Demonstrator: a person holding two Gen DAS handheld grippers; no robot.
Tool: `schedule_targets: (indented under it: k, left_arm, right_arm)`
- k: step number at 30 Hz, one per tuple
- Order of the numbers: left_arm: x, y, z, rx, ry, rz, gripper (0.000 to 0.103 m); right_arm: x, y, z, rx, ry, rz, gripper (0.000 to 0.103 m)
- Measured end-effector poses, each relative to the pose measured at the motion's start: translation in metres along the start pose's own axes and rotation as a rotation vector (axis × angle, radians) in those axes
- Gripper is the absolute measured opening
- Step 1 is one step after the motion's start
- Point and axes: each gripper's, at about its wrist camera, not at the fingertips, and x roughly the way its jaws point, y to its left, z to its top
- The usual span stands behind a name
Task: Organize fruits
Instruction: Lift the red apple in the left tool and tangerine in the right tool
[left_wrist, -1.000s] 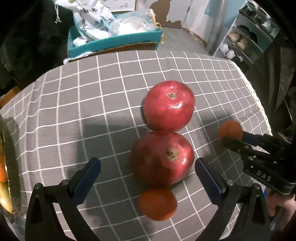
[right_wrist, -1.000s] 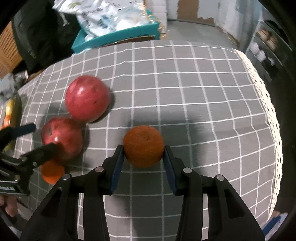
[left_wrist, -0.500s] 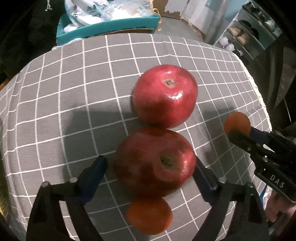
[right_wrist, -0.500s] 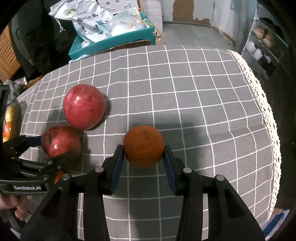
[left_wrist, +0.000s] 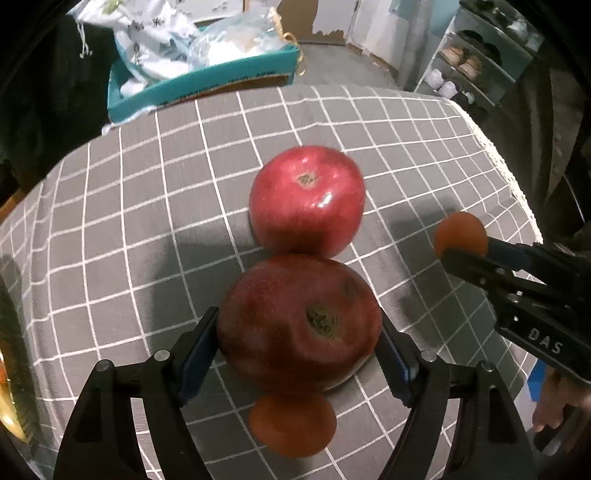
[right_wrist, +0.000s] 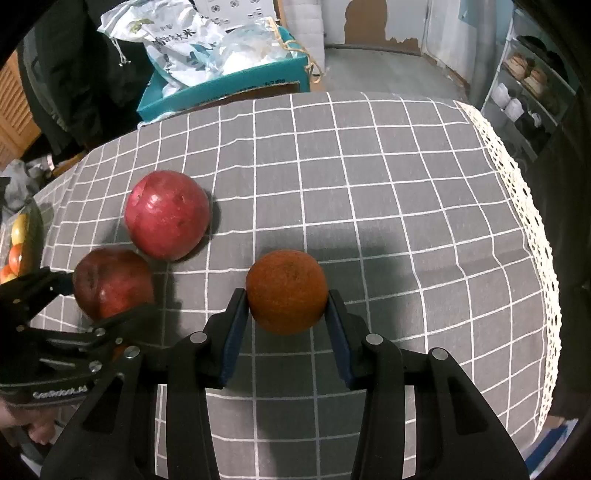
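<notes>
My left gripper (left_wrist: 299, 328) is shut on a dark red apple (left_wrist: 299, 321), its blue pads pressed to both sides; this apple also shows in the right wrist view (right_wrist: 110, 282). A brighter red apple (left_wrist: 306, 199) lies just beyond it, touching it, on the grey checked tablecloth (left_wrist: 147, 192). A small orange (left_wrist: 291, 424) lies below the held apple. My right gripper (right_wrist: 286, 314) is shut on another orange (right_wrist: 286, 291), seen at the right in the left wrist view (left_wrist: 460, 232).
A teal box (right_wrist: 221, 88) with white bags stands past the table's far edge. A basket with yellow and orange fruit (right_wrist: 16, 247) sits at the far left. A lace hem (right_wrist: 532, 221) marks the table's right edge. Shoe shelves (right_wrist: 528, 81) stand far right.
My left gripper moved forward around the dark red apple and closed on it. My right gripper kept its hold on the orange and rose slightly.
</notes>
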Motion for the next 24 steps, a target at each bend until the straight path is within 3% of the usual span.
schedule_targets:
  k: [11,24]
  left_arm:
    - [-0.034,0.007,0.0,-0.008,-0.075,0.018,0.08]
    - [-0.093,0.029,0.0,-0.076,-0.19,0.029,0.08]
  right_arm:
    - [-0.017,0.013,0.006,-0.03,-0.046,0.012,0.041]
    - [-0.066,0.042,0.018,-0.078,-0.166,0.039,0.041]
